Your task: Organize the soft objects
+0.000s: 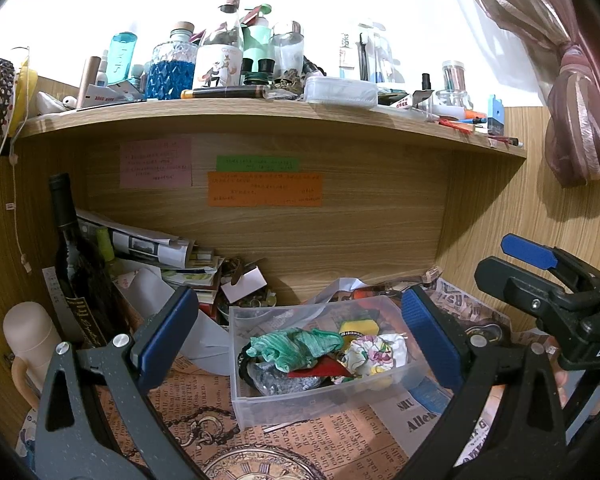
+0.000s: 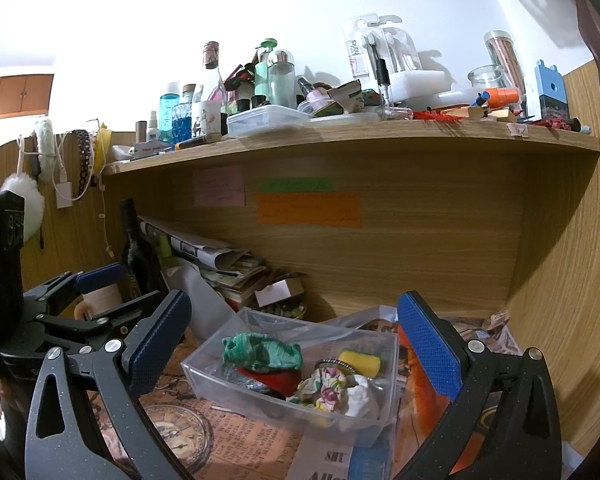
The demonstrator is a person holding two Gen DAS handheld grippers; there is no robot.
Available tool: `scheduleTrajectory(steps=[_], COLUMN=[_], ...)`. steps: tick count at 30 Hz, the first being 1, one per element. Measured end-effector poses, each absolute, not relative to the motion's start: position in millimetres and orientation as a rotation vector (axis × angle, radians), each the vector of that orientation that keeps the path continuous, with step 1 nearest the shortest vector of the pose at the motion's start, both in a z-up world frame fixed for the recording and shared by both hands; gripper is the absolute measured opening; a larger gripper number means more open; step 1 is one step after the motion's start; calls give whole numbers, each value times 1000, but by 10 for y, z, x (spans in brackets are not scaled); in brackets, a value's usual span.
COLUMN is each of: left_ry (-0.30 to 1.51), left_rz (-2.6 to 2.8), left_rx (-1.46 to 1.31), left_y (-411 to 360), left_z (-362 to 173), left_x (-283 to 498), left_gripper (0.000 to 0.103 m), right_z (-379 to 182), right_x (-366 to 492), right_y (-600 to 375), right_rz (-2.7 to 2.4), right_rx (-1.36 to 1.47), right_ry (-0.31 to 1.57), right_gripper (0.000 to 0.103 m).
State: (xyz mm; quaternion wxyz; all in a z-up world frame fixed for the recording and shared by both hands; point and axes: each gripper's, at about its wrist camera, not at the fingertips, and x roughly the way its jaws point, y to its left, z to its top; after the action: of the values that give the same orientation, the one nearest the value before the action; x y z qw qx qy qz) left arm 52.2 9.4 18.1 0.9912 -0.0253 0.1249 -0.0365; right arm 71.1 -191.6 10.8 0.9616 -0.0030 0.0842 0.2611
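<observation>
A clear plastic bin (image 1: 324,402) (image 2: 260,404) sits on the newspaper-print desk mat. In it lie a green scrunchie (image 1: 296,346) (image 2: 262,352), a floral scrunchie (image 1: 374,352) (image 2: 326,390), a yellow sponge (image 1: 358,327) (image 2: 360,362), a red piece (image 1: 320,372) (image 2: 280,380) and a white cloth (image 2: 362,400). My left gripper (image 1: 300,338) is open and empty, its fingers either side of the bin. My right gripper (image 2: 296,344) is open and empty, in front of the bin. The right gripper also shows at the right of the left wrist view (image 1: 540,268).
A wine bottle (image 1: 74,264) (image 2: 138,256), a stack of papers and books (image 1: 172,256) and a beige flask (image 1: 30,340) stand at the back left. The wooden shelf (image 1: 260,114) above is crowded with bottles. A pink curtain (image 1: 572,120) hangs at right.
</observation>
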Motion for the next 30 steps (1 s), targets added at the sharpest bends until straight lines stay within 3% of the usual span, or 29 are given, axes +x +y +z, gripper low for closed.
scheduleTrajectory(steps=[30], left_ry=[259], left_rz=[-99], left_rx=[-41], left_y=[180], left_z=[129], left_x=[577], left_gripper=[103], right_z=[67], right_x=[740], right_y=[-1866], right_rz=[529], right_rx=[-12], right_ry=[192], right_gripper=[103])
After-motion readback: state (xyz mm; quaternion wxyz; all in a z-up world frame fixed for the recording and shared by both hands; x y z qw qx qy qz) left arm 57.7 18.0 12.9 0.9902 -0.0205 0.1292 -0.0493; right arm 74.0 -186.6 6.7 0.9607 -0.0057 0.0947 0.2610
